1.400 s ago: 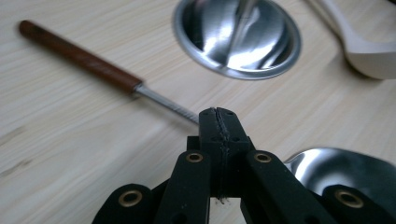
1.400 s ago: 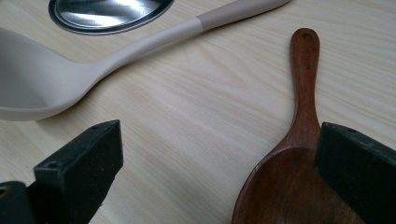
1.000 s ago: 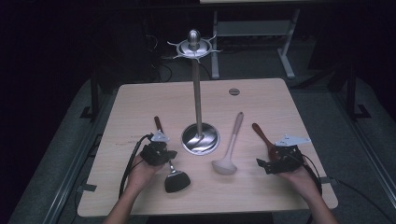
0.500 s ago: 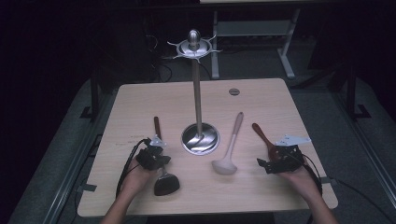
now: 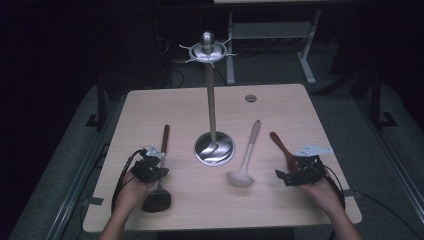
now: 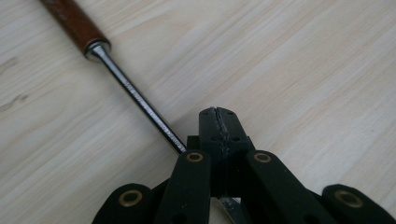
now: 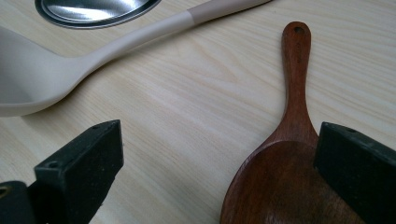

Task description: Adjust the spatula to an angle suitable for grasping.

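Left tongs [image 5: 150,167]: jaws pressed together, clamped on the steel shaft of the spatula [image 5: 159,170]; in the left gripper view [image 6: 218,123] the shaft [image 6: 140,102] runs in under the closed tips.
Spatula: near the counter's front-left corner; brown handle [image 5: 164,138] points toward the far edge, black head [image 5: 156,201] sits just short of the front edge, below the hand.
Right tongs [image 5: 295,175]: jaws wide apart, gripping nothing, near the front-right corner; in the right gripper view [image 7: 219,158] they stand to either side of the wooden spoon's bowl.
Wooden spoon [image 7: 292,154]: flat on the counter, bowl between the open jaws, handle angled toward the far edge.
Ladle [image 5: 245,160]: pale, between the stand and the wooden spoon, bowl toward the front edge.
Stand [image 5: 212,100]: upright at the counter's middle, on a round steel base.
Counter [image 5: 190,107]: light wood.
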